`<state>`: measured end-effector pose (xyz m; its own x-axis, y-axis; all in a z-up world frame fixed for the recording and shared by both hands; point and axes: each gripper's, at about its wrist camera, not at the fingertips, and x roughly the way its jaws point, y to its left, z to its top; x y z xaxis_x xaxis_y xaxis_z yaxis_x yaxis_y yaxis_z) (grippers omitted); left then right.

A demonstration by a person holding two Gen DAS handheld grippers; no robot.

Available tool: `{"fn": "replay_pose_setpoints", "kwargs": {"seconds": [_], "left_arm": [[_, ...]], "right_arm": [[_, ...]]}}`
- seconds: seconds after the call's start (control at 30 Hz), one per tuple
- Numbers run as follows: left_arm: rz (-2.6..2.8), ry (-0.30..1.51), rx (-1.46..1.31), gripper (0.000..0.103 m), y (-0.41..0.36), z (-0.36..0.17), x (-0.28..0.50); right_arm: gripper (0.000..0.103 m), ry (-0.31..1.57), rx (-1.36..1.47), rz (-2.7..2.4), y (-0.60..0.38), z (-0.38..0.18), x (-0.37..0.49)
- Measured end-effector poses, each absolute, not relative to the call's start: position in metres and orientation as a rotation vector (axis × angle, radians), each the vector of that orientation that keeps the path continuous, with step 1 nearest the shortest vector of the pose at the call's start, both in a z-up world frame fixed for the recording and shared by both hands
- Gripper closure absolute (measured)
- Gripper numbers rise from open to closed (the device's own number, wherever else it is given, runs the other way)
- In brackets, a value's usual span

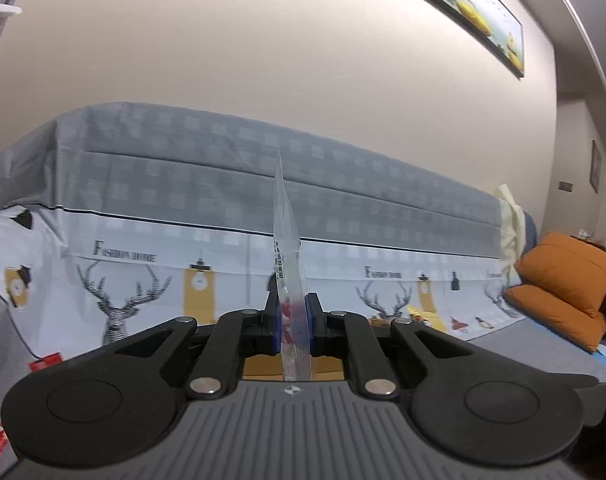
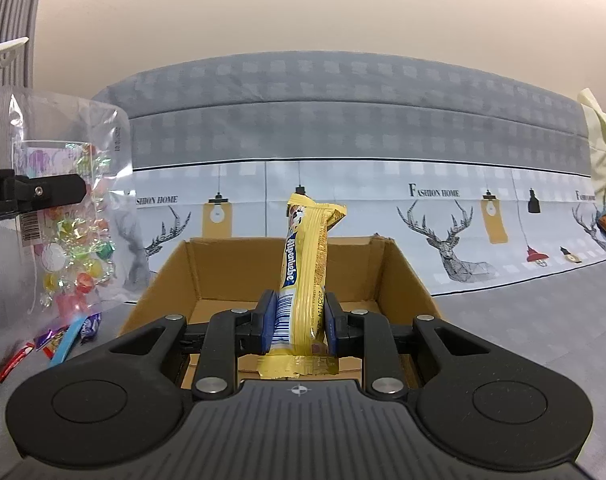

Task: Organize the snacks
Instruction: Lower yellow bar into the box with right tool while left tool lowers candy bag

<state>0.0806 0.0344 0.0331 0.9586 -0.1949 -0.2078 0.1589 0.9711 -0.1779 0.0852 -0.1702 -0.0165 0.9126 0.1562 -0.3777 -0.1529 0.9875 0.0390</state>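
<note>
My left gripper (image 1: 293, 318) is shut on a clear bag of wrapped candies (image 1: 287, 264), seen edge-on and held upright in the air. In the right wrist view the same bag (image 2: 69, 200) hangs at the left with the left gripper's finger (image 2: 49, 191) across it. My right gripper (image 2: 297, 316) is shut on a yellow Alpenliebe candy pack (image 2: 305, 264), held upright just above the near edge of an open cardboard box (image 2: 403, 276). The box looks empty where its floor shows.
Several small snack packets (image 2: 59, 338) lie on the grey surface left of the box. A sofa covered with a deer-print cloth (image 2: 443, 216) runs behind. Orange cushions (image 1: 563, 280) sit at the far right.
</note>
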Motion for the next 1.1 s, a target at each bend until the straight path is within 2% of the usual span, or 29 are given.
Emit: {"fn": "replay_pose_setpoints", "kwargs": {"seconds": [0.6, 1.1], "left_arm": [[-0.325, 0.304, -0.170, 0.091, 0.003, 0.017, 0.109], [-0.365, 0.378, -0.219, 0.091, -0.004, 0.007, 0.127]], "right_arm": [[0.076, 0.452, 0.054, 0.010, -0.182, -0.024, 0.098], [0.076, 0.426, 0.028, 0.009, -0.181, -0.022, 0.094]]}}
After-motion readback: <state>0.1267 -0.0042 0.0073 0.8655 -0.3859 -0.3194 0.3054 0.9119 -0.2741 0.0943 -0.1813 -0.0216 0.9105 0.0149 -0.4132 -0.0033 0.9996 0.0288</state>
